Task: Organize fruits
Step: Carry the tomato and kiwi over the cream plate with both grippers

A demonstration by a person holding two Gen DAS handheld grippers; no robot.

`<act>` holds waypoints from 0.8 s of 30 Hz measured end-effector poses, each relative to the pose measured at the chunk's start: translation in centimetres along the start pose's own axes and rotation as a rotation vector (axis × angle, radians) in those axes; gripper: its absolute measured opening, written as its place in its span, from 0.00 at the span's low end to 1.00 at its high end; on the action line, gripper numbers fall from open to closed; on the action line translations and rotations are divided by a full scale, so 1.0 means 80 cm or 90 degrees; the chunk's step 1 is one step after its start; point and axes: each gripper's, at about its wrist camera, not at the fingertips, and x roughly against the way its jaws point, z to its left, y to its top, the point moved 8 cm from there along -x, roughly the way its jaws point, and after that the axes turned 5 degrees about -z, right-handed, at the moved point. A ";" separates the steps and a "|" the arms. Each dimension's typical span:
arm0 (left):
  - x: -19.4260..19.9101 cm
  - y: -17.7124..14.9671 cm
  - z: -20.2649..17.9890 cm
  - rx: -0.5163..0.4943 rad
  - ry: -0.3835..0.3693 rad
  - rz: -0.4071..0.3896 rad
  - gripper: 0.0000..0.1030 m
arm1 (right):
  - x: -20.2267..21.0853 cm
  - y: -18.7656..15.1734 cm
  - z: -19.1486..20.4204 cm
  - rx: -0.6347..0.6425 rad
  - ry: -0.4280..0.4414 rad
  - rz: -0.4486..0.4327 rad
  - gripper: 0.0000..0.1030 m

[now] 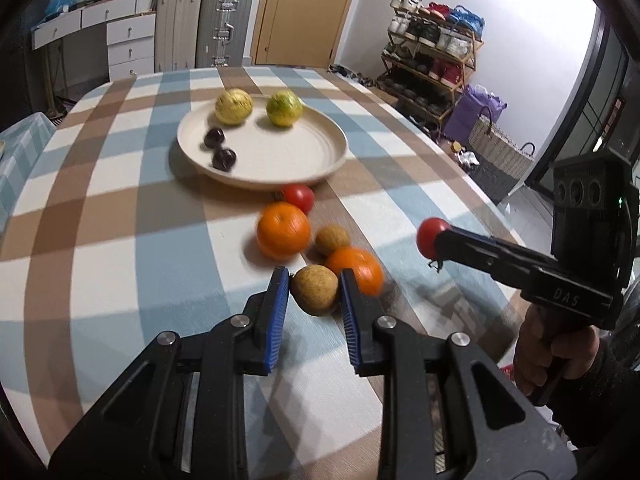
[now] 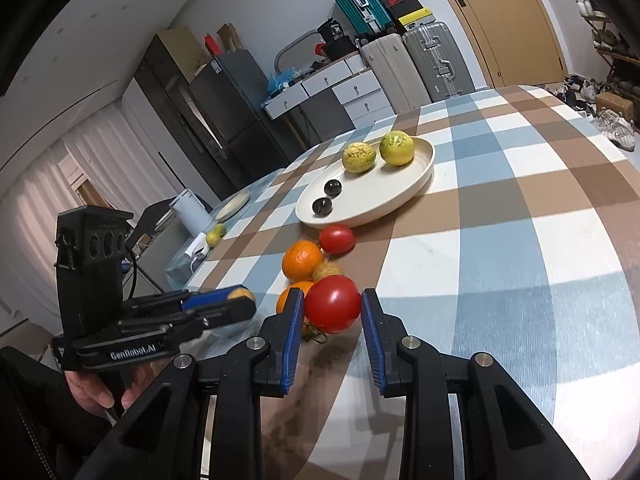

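Observation:
My left gripper is shut on a brown kiwi-like fruit, held just above the checked tablecloth. To its right, my right gripper holds a red tomato. In the right wrist view that gripper is shut on the tomato, with the left gripper at the left. Loose on the cloth lie two oranges, another brown fruit and a second tomato. Behind them, the cream plate carries two yellow-green fruits and two dark round fruits.
The table's right edge drops to a floor with a woven basket, a purple bag and a shoe rack. Suitcases and drawers stand beyond the far edge. A side table at the left holds a small plate and a white jug.

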 end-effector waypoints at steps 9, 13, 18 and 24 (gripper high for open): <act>-0.020 0.084 0.038 0.017 0.014 -0.045 0.22 | -0.021 0.059 -0.005 0.007 0.016 -0.022 0.29; -0.043 0.119 0.050 0.019 0.025 -0.056 0.22 | -0.040 0.098 -0.010 0.022 0.012 -0.033 0.29; -0.085 0.156 0.059 0.013 0.020 -0.049 0.22 | -0.073 0.137 -0.018 0.035 0.008 -0.028 0.29; -0.142 0.182 0.068 0.013 0.002 -0.023 0.22 | -0.131 0.168 -0.031 0.030 0.009 0.005 0.29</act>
